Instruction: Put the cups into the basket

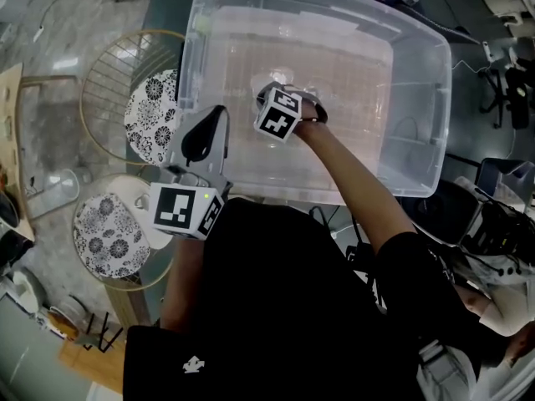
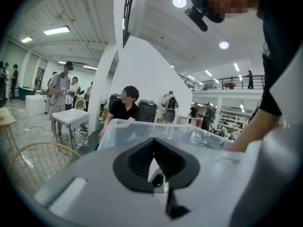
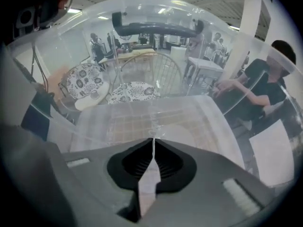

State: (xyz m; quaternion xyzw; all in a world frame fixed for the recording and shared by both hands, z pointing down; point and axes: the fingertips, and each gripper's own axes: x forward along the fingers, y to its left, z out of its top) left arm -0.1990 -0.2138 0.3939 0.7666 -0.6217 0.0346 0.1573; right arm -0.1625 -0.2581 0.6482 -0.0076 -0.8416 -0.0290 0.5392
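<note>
Inside the clear bin (image 1: 415, 144), the right hand-held gripper (image 3: 152, 140) shows closed jaws.

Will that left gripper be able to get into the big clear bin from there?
Probably yes: the clear bin has no lid, and the left gripper sits beside its left wall, jaws shut.

My head camera looks steeply down past my chest onto the clear plastic bin (image 1: 209, 48) and the wire basket (image 1: 109, 82) at its left. The camera on my left gripper (image 2: 152, 145) sits low outside the bin (its rim is close ahead) and faces level across the hall. The one on my right gripper (image 3: 153, 143) sits inside the bin, looking out through its wall. All three catch bin and basket.
</note>
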